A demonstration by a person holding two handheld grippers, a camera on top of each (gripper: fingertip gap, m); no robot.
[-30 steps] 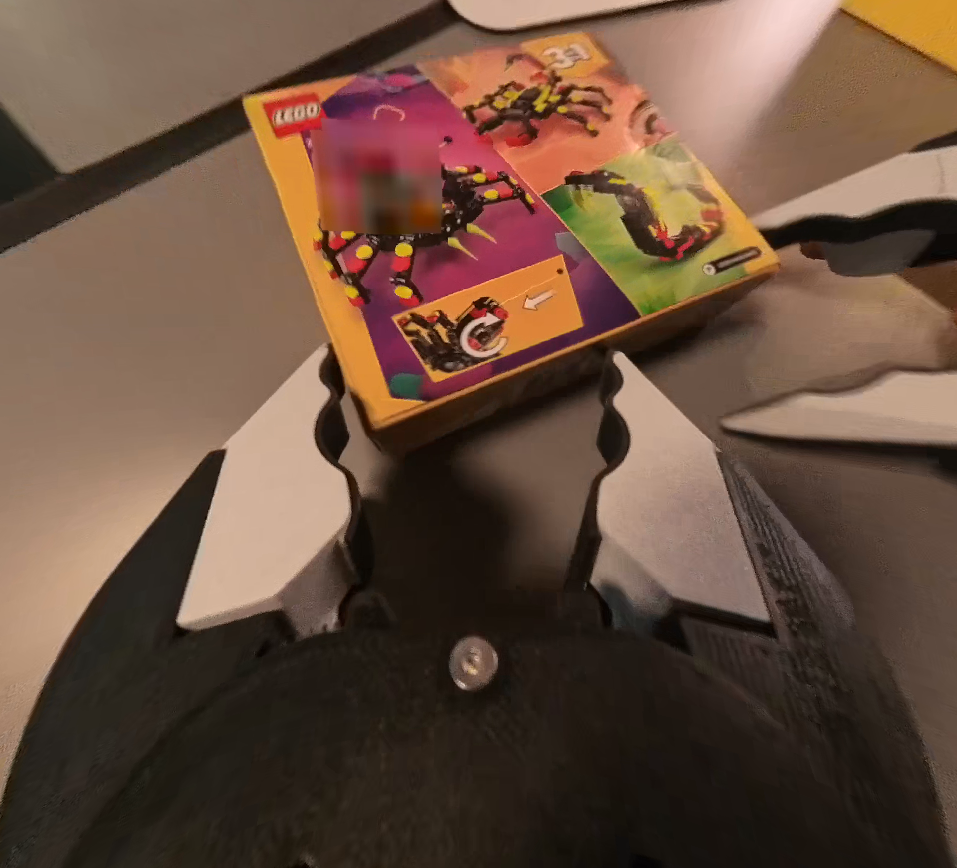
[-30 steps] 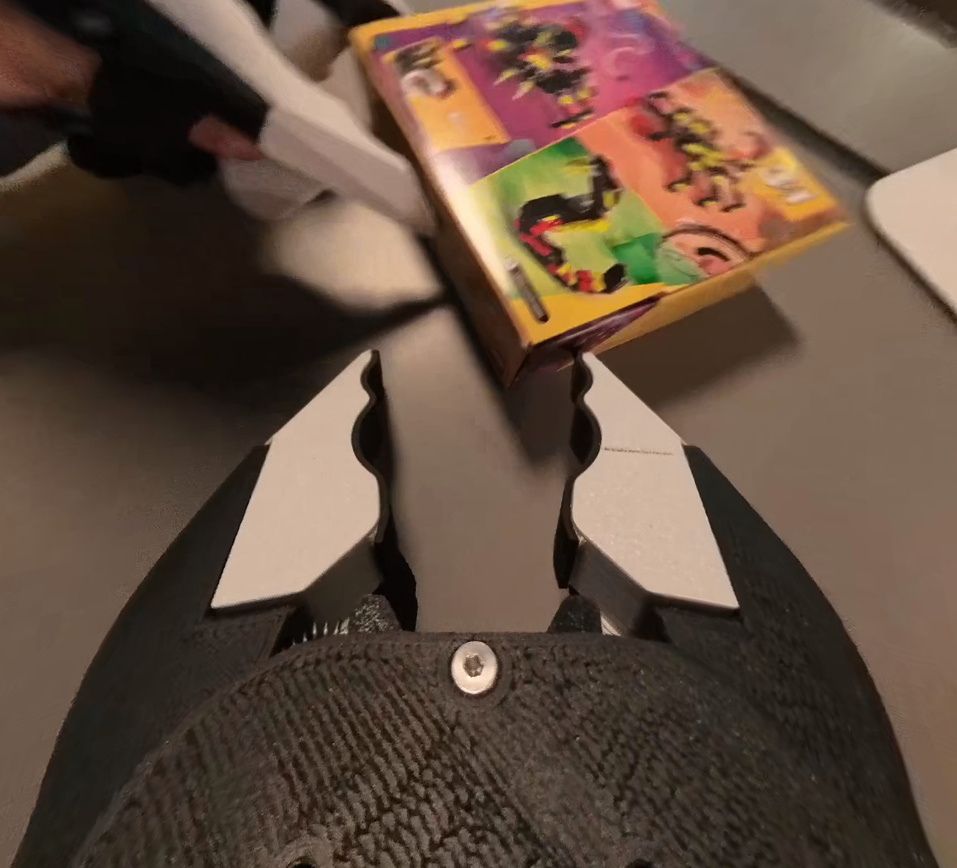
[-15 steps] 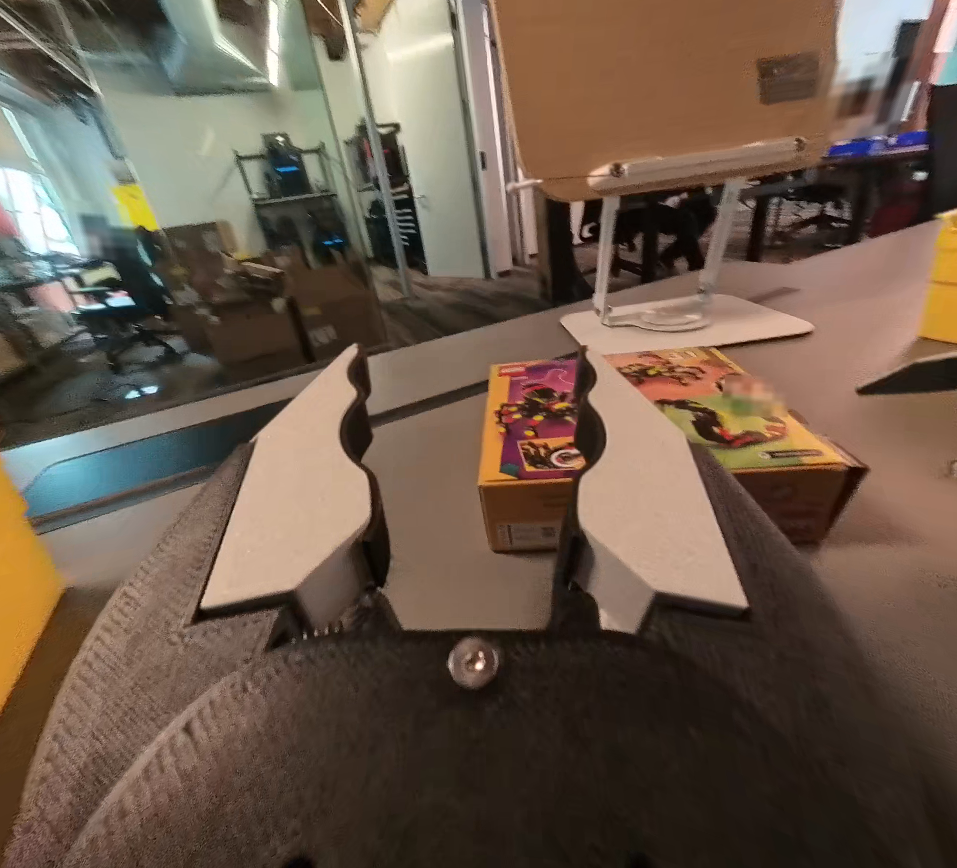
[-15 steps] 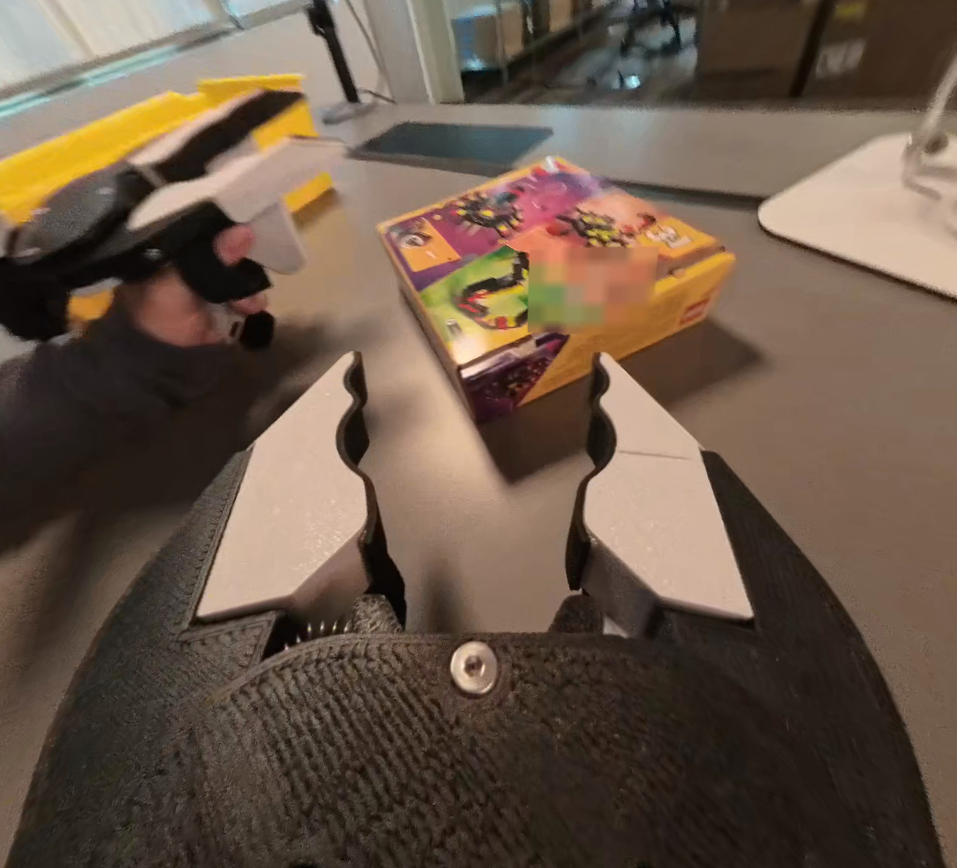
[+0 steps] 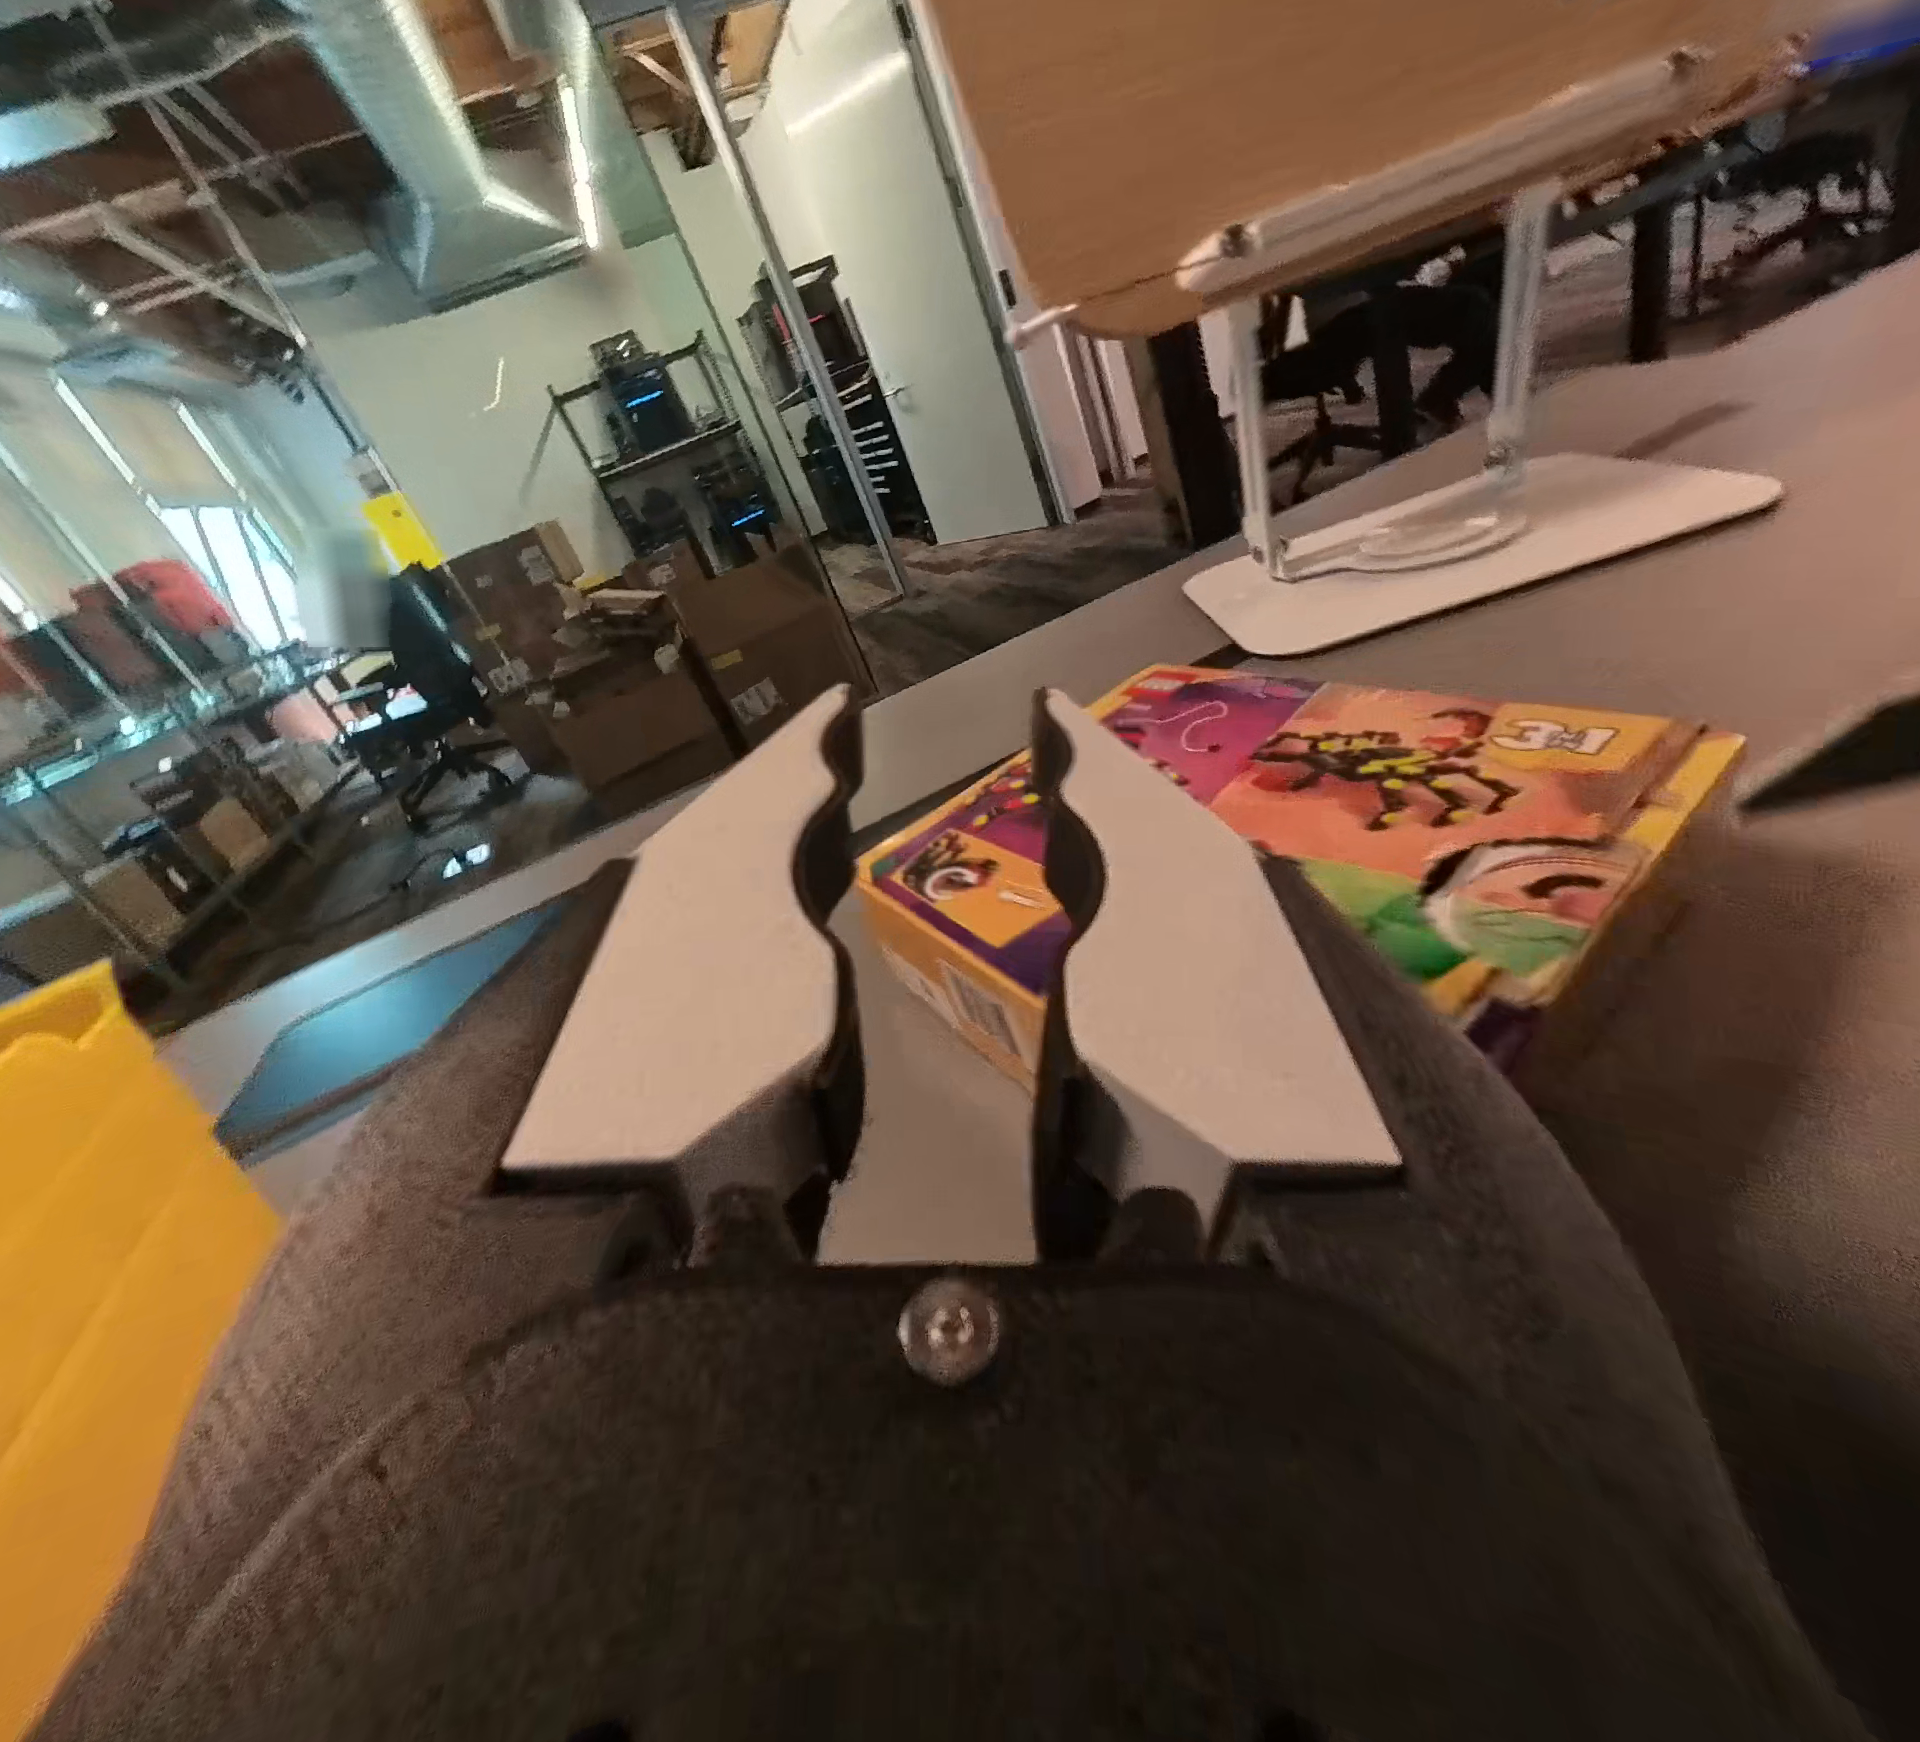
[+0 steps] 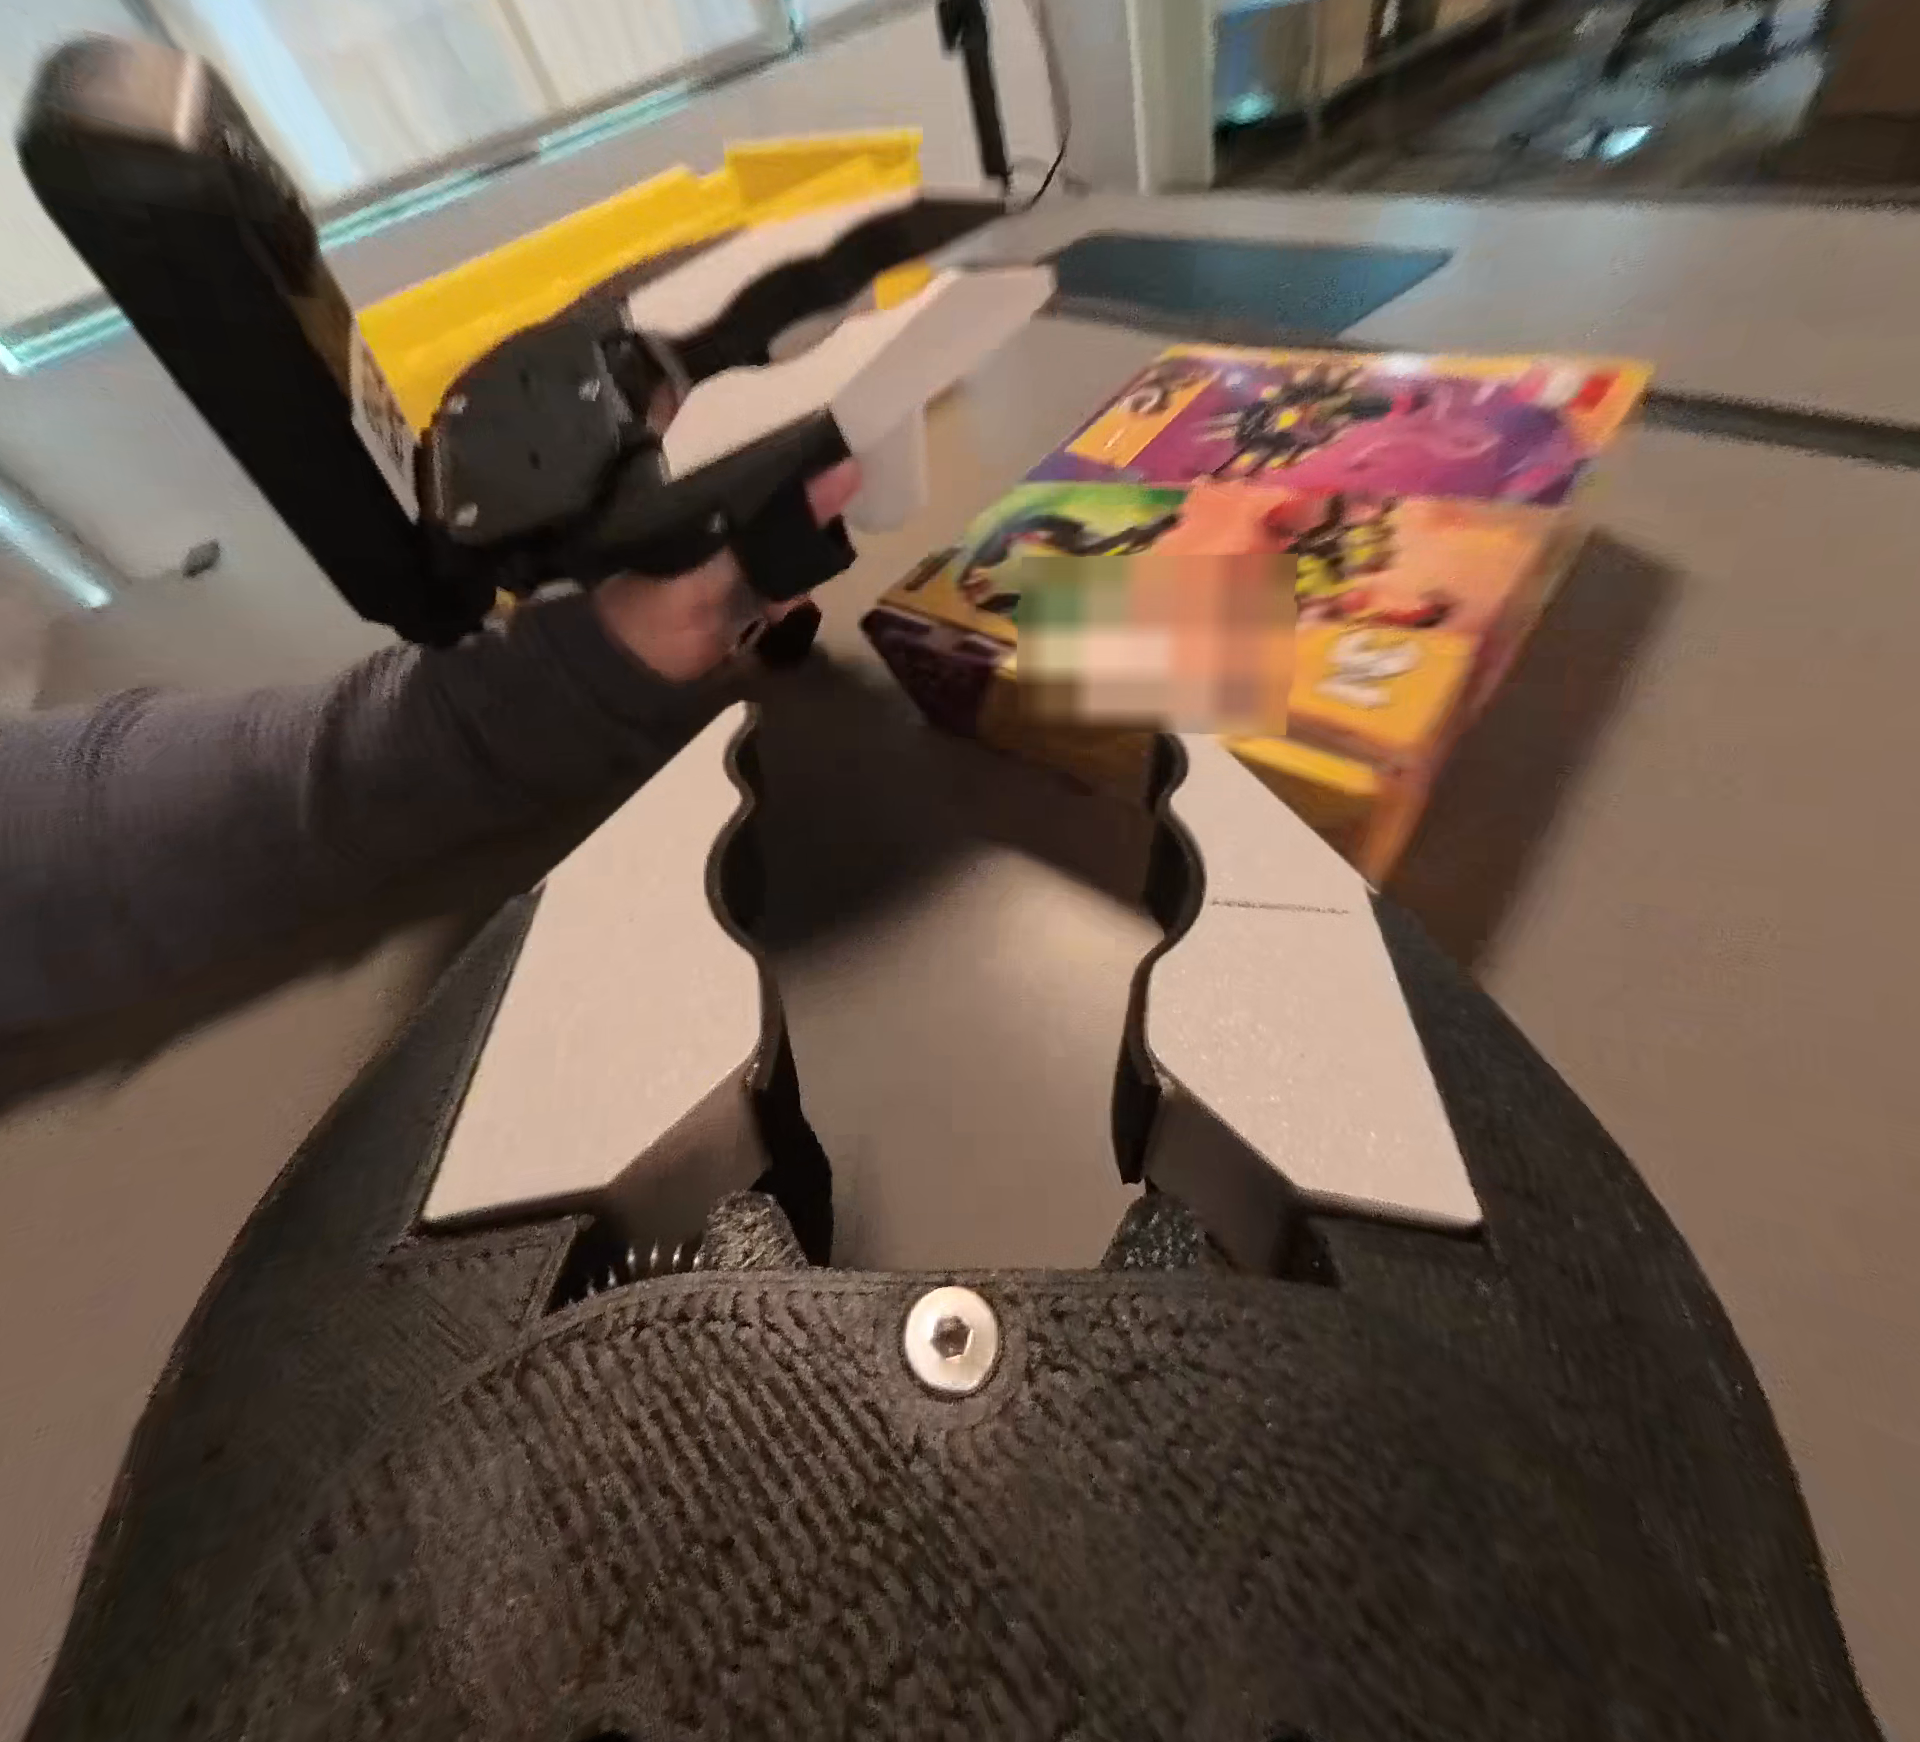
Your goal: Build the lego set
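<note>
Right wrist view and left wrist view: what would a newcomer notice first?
The bright lego box lying flat and closed on the grey table. Left of it hovers the left hand-held gripper, open and empty, before a yellow bin. The right hand-held gripper is also open.

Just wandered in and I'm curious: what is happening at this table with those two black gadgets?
A person holds a two-fingered tool in each hand over a grey table. Between them lies a colourful, closed lego box, flat on the table. The left tool and the right tool are both open and empty, near the box but touching nothing. No bricks are out yet, so building hasn't begun.
</note>
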